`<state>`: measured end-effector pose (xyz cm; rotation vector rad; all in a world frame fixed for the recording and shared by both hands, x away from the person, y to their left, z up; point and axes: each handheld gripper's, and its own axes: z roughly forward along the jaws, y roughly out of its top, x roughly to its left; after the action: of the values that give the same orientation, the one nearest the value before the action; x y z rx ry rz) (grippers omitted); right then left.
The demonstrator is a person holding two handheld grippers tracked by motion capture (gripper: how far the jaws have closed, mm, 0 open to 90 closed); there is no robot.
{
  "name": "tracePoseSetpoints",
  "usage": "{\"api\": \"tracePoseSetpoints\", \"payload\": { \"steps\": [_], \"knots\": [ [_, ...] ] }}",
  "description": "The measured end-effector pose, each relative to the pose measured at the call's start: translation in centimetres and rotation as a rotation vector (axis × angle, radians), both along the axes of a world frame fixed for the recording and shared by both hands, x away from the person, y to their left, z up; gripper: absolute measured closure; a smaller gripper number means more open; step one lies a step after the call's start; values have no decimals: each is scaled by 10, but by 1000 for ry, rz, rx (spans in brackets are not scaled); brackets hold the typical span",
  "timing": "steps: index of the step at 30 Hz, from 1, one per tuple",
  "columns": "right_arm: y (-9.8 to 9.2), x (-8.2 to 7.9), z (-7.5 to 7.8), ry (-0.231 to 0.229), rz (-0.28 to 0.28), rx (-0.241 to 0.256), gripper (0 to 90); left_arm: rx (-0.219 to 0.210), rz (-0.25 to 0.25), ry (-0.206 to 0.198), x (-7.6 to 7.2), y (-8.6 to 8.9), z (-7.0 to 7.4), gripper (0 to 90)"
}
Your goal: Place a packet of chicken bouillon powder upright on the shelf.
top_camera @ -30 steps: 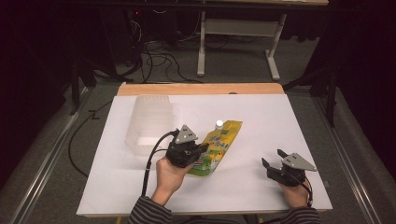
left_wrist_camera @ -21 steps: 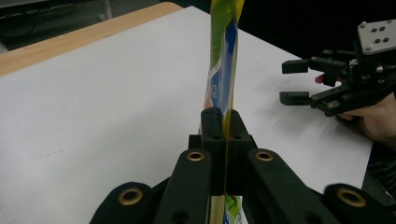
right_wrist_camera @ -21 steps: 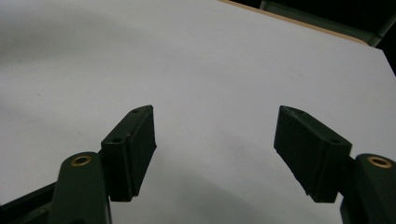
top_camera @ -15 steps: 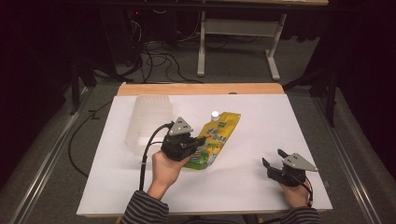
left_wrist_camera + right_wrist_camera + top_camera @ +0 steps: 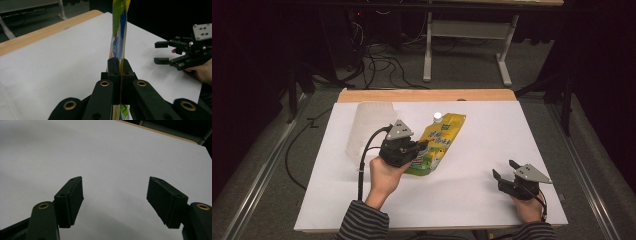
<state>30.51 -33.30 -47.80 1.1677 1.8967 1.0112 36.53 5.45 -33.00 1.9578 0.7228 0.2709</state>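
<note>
Across the whole near scene lies the white-covered rectangular table [image 5: 472, 200], its bare wooden edge showing along the far side, with dark floor, cables and a metal frame beyond it. On the left half of the sheet stands a tall translucent plastic container [image 5: 367, 127], pale and hard to make out against the white. Just right of it is the yellow-green printed drink pouch with a white screw cap [image 5: 439, 140], its capped end pointing far and its near end taken up by the left gripper [image 5: 419, 149]. In the left gripper view the black jaws stand pressed together on the pouch's thin edge [image 5: 119, 37], which rises on edge ahead of them, so it looks lifted or tipped rather than lying flat.

The pouch looks soft and glossy: probably light, floppy through the body, and liable to slide out of a pinch on its slick film. The stiffer seam at the border, where it is held, or the neck under the cap seem the surest places to grip; squeezing the belly could force liquid toward the cap.

The container stands just beside the left hand [image 5: 384, 175] and could be knocked by any swing leftward. The right gripper [image 5: 507, 173] rests at the near right, well apart, jaws spread wide over bare sheet [image 5: 112, 157].
</note>
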Motion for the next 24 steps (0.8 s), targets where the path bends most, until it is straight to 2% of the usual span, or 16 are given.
{"api": "tracePoseSetpoints", "payload": {
  "steps": [3,5,12,16,24],
  "knots": [
    [0,0,0,-3,-1,2,300,-4,10,-4,0,5,5,900],
    [0,0,0,-2,-3,7,300,10,18,-15,0,8,9,900],
    [0,-1,0,0,1,6,300,-12,46,-46,1,19,21,900],
    [-1,-1,0,1,-1,9,300,-3,63,-65,2,26,27,900],
    [-1,-1,0,-6,-2,6,300,-4,94,-79,4,39,33,900]
  ]
}}
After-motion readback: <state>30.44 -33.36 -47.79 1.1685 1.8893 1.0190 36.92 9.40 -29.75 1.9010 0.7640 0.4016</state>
